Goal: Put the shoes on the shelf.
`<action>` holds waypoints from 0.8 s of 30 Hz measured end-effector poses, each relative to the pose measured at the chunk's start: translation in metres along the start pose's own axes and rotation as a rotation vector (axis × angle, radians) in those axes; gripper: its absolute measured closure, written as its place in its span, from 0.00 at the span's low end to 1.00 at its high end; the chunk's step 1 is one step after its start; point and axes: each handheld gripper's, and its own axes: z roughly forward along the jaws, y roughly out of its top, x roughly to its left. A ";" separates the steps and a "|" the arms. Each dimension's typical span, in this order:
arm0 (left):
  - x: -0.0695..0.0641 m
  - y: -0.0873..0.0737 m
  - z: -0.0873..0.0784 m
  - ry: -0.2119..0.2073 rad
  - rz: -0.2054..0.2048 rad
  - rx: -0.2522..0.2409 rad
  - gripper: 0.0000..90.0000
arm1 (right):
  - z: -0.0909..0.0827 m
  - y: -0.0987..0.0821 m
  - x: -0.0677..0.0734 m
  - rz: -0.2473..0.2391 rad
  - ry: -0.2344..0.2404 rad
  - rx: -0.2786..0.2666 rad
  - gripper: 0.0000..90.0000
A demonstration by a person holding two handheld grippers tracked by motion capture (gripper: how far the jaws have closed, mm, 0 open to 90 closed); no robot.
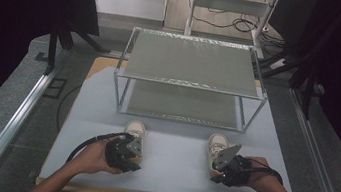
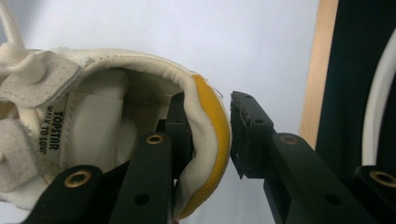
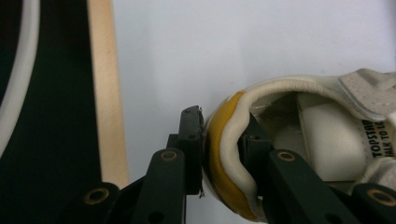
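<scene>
Nearest us, the left shoe [image 2: 93, 135] has its yellow-backed heel collar between the left gripper [image 2: 211, 140] jaws: one inside, the outer just clear, so not yet clamped. The right gripper [image 3: 224, 154] pinches the right shoe [image 3: 299, 154] at its heel. Both shoes sit on the table [image 1: 167, 176] before the shelf rack [image 1: 190, 86]. We should close the left squarely before lifting. Both rack tiers look bare.

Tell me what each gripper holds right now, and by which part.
The right gripper pinches the right shoe by its yellow-backed heel collar. The left gripper straddles the left shoe heel, outer pad apart: no hold yet.
</scene>
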 end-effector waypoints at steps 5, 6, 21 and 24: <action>0.011 0.021 -0.008 0.061 0.038 -0.062 0.77 | -0.004 0.012 0.001 -0.055 -0.027 0.031 0.84; 0.014 0.026 -0.007 0.070 0.045 -0.072 0.77 | -0.006 0.016 -0.001 -0.062 -0.037 0.027 0.84; 0.072 0.091 0.023 0.127 0.156 -0.091 0.77 | -0.013 0.055 -0.056 -0.056 -0.145 -0.024 0.84; 0.075 0.098 0.026 0.129 0.166 -0.087 0.77 | -0.013 0.057 -0.063 -0.050 -0.156 -0.027 0.84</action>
